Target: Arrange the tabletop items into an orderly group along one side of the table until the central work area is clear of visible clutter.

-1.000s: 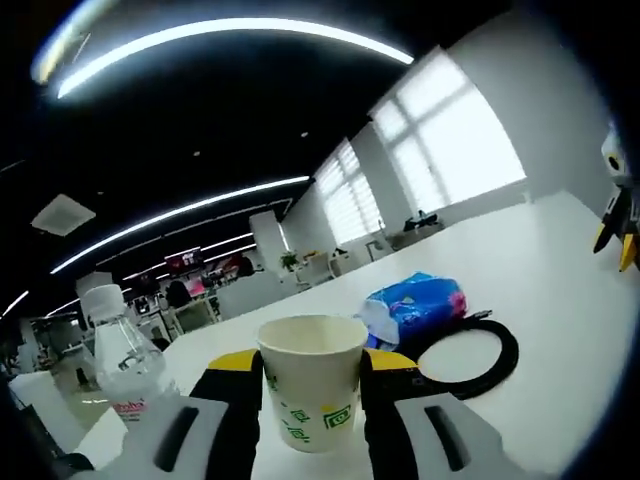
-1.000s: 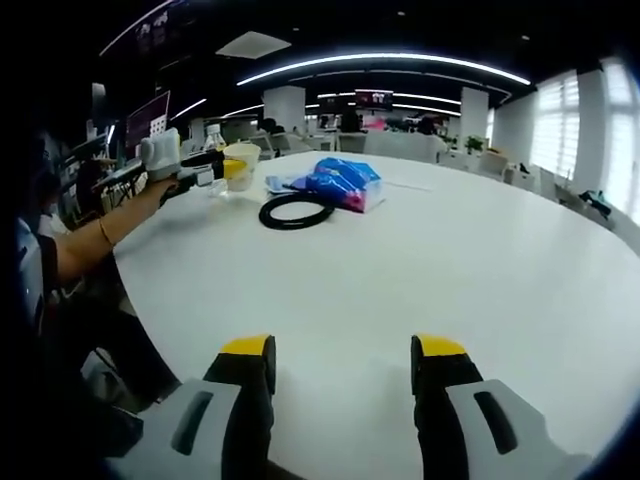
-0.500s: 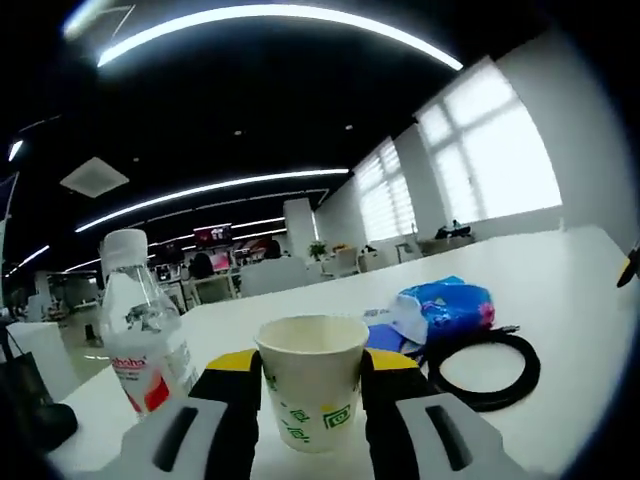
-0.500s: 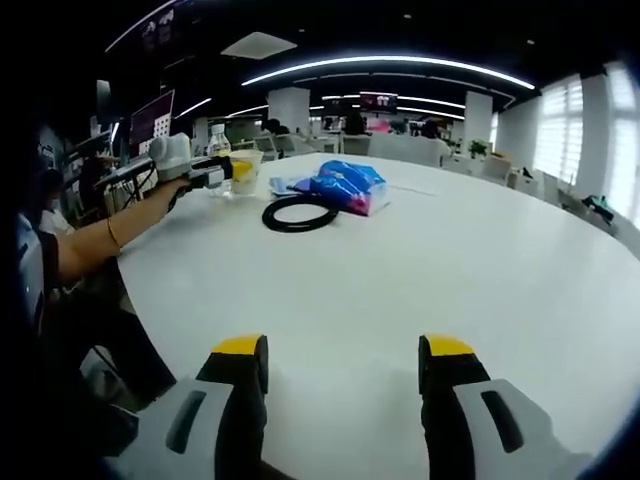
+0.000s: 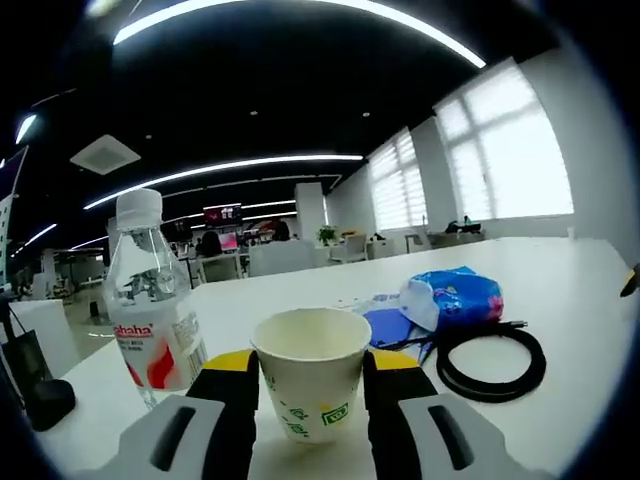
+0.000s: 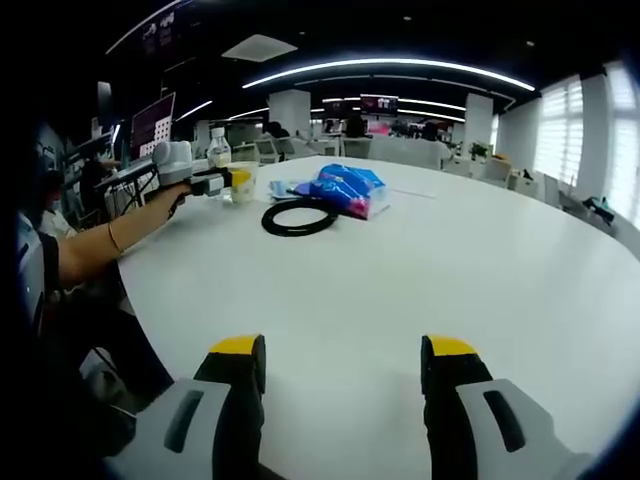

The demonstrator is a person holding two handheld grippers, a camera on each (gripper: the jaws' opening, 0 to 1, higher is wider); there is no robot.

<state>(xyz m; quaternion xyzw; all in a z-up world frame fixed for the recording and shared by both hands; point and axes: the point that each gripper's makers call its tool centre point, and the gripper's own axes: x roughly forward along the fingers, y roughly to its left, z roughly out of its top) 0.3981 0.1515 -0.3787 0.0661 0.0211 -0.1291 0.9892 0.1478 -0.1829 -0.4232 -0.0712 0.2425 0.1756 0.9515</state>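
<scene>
Left gripper view: the left gripper (image 5: pixel 308 372) holds a paper cup (image 5: pixel 311 368) between its two yellow-tipped jaws, which press against the cup's sides; the cup is upright, open at the top, with green print on its wall; its base appears to rest on the white table (image 5: pixel 570 290), though the contact is not clear at this angle. Just left of the left jaw stands a clear water bottle (image 5: pixel 150 308) with a white cap and a red-and-white label, upright and near the cup. Beyond the right jaw lies a blue tissue pack (image 5: pixel 452 298), and beside it, closer to the jaw, a black cable ring (image 5: pixel 491 360) flat on the table; the ring's far side lies against or just beside the pack. A small dark object (image 5: pixel 44 398) sits at the far left edge.

Right gripper view: the right gripper (image 6: pixel 343 350) hangs above bare table (image 6: pixel 430 250), jaws wide apart with nothing between them. Far ahead and to the left, the left gripper (image 6: pixel 218 180), in a person's hand (image 6: pixel 163 196), clasps the paper cup (image 6: pixel 242 180); the water bottle (image 6: pixel 218 152) stands just behind it; the black cable ring (image 6: pixel 298 217) and the blue tissue pack (image 6: pixel 346 188) lie to the right of the cup, ahead of the left jaw, well apart from the right gripper.
</scene>
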